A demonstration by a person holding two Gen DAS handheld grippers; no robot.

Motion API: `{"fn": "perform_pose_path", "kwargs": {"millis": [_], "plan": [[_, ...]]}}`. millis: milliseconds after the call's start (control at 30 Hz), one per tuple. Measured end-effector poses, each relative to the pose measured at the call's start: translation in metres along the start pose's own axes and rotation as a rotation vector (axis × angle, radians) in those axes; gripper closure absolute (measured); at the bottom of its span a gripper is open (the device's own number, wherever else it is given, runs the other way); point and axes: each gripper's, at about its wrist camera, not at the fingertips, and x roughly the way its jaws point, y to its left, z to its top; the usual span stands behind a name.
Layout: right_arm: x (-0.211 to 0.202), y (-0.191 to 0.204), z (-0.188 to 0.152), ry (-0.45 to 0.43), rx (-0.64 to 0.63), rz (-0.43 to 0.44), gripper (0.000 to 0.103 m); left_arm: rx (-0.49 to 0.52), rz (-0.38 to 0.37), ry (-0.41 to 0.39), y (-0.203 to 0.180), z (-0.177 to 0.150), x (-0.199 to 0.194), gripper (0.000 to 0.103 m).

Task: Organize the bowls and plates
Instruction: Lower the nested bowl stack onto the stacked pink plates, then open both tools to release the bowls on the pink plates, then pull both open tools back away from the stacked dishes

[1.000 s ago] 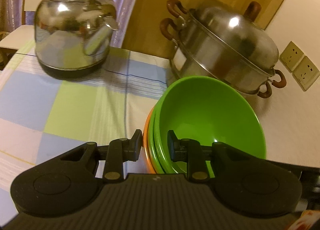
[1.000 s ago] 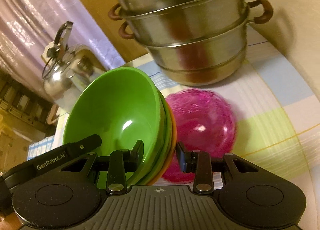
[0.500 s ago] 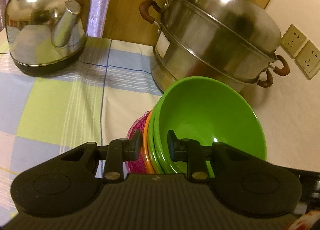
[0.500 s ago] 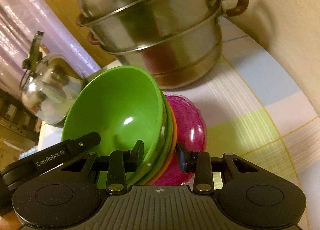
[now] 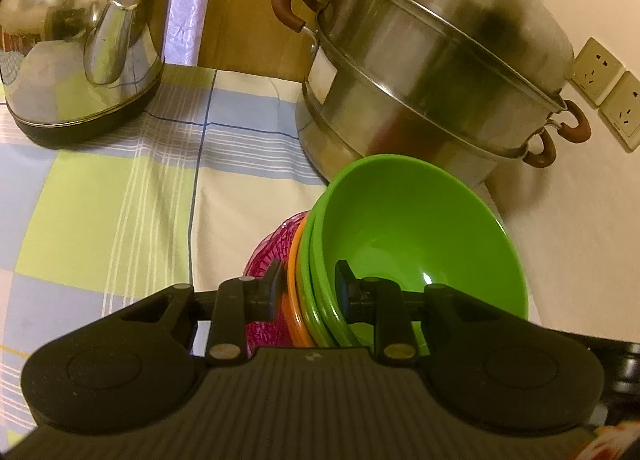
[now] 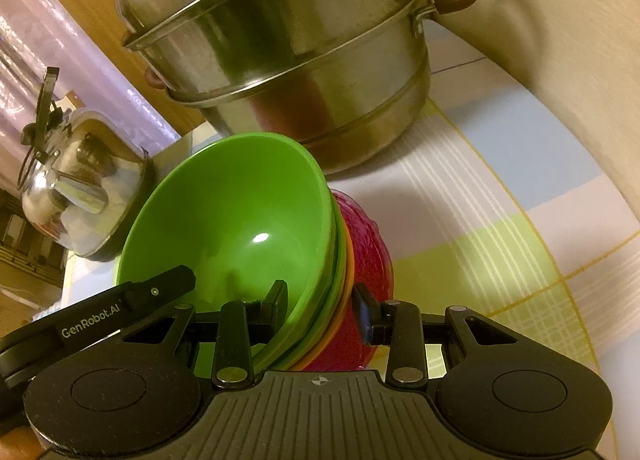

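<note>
The left gripper point(image 5: 306, 292) is clamped on the near rim of the bowl stack point(image 5: 412, 244), one finger inside the top green bowl, the other outside against the orange rim. The right gripper point(image 6: 320, 306) pinches the opposite rim the same way, its outer finger by the orange edge. Between the two grips the stack hangs tilted, its mouth turned toward the left gripper's side. The pink bowl point(image 6: 368, 260) lies right under and behind the stack, on the checked cloth point(image 5: 120, 196); whether they touch cannot be told. The likely next move, nesting the stack into the pink bowl, seems to turn on levelling the rims over it. The steamer point(image 5: 432, 72) stands just beyond, the kettle point(image 5: 80, 32) well off.
</note>
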Motion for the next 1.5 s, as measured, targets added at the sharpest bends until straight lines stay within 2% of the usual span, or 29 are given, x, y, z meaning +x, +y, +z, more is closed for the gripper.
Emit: {"fn": "perform_pose_path", "kwargs": {"millis": [433, 500, 533, 567, 733, 833, 1000, 1200, 1367, 1500], "plan": [[0.001, 0.003, -0.003, -0.014, 0.003, 0.032, 0.06, -0.039, -0.02, -0.007, 0.01, 0.0, 0.0, 0.078], [0.001, 0.003, -0.004, -0.02, 0.001, 0.046, 0.05, -0.045, -0.025, -0.017, 0.011, 0.0, -0.003, 0.078], [0.0, 0.004, -0.004, -0.029, -0.001, 0.053, 0.037, -0.042, -0.026, -0.022, 0.011, 0.0, -0.005, 0.078], [-0.002, 0.004, -0.004, -0.04, -0.002, 0.058, 0.031, -0.039, -0.026, -0.027, 0.011, 0.001, -0.007, 0.076], [-0.013, 0.003, -0.004, -0.086, 0.008, 0.077, 0.024, -0.042, -0.024, -0.064, 0.011, 0.007, -0.022, 0.057], [-0.022, 0.0, -0.004, -0.117, 0.023, 0.099, 0.022, -0.045, -0.029, -0.092, 0.012, 0.01, -0.036, 0.048], [-0.044, -0.003, -0.006, -0.184, 0.042, 0.14, 0.021, -0.044, -0.029, -0.127, 0.009, 0.009, -0.055, 0.026], [-0.067, -0.005, -0.018, -0.223, 0.038, 0.13, 0.02, -0.03, 0.004, -0.166, 0.009, -0.008, -0.081, 0.016], [-0.086, -0.009, -0.037, -0.222, 0.03, 0.093, 0.02, 0.036, 0.067, -0.219, 0.007, -0.042, -0.112, 0.007], [-0.105, -0.01, -0.062, -0.217, 0.001, 0.063, 0.02, 0.05, 0.089, -0.22, 0.009, -0.072, -0.137, 0.003]]}}
